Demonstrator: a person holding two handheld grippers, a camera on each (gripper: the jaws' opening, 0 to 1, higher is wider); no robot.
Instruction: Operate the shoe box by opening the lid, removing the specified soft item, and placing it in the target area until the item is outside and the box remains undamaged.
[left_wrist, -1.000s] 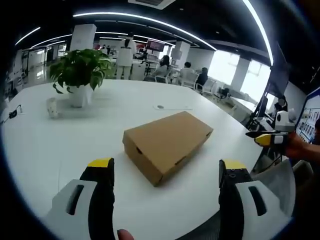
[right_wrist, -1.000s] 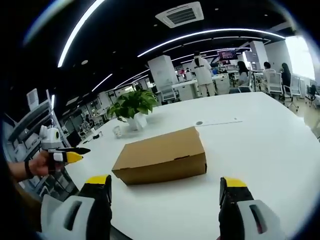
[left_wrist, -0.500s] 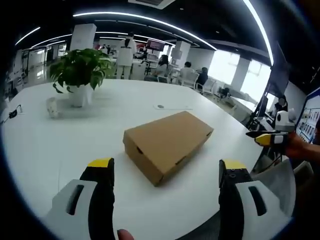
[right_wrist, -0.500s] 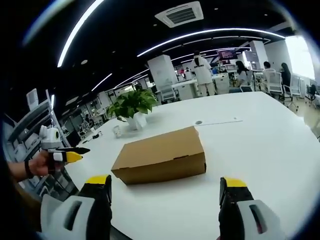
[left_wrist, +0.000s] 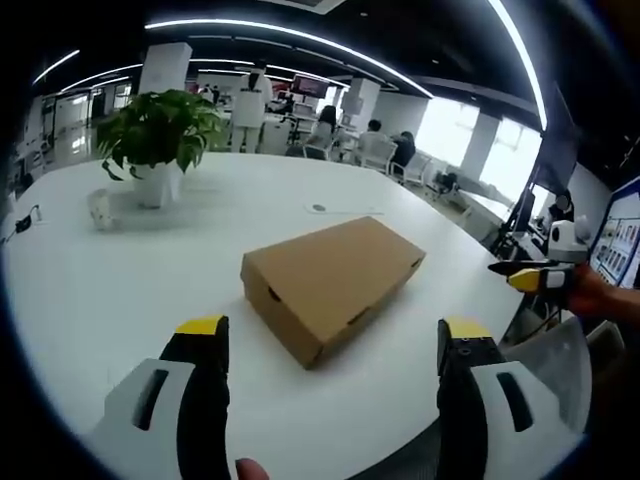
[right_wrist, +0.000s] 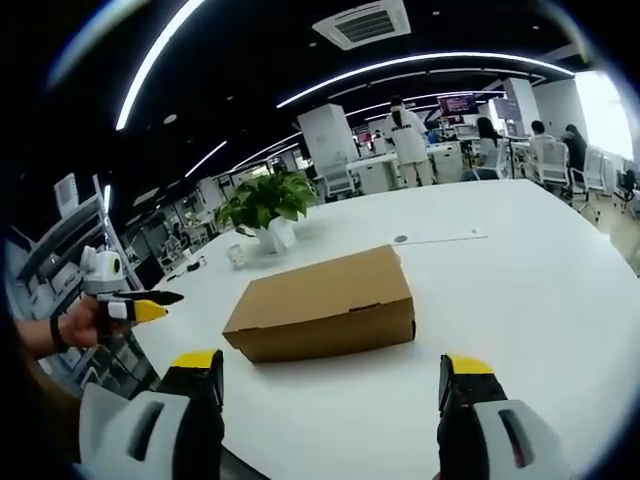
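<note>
Nothing is done yet: the plain brown cardboard shoe box (left_wrist: 330, 286) sits lidded on the white round table (left_wrist: 120, 290). I hold my left gripper (left_wrist: 330, 345) and right gripper (right_wrist: 330, 375) wide apart, empty; opening, removing and placing all remain.

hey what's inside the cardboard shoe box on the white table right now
That cannot be seen. The shoe box sits on the white table with its lid shut, so its contents are covered. Small dark slots show along its sides, too small to see through. Nothing rests on the lid.

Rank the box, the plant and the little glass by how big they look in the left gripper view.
1. Box, largest, though it sits nearest the camera.
2. Plant with its pot, clearly smaller here, but it stands farther back.
3. Glass, smallest.
</note>
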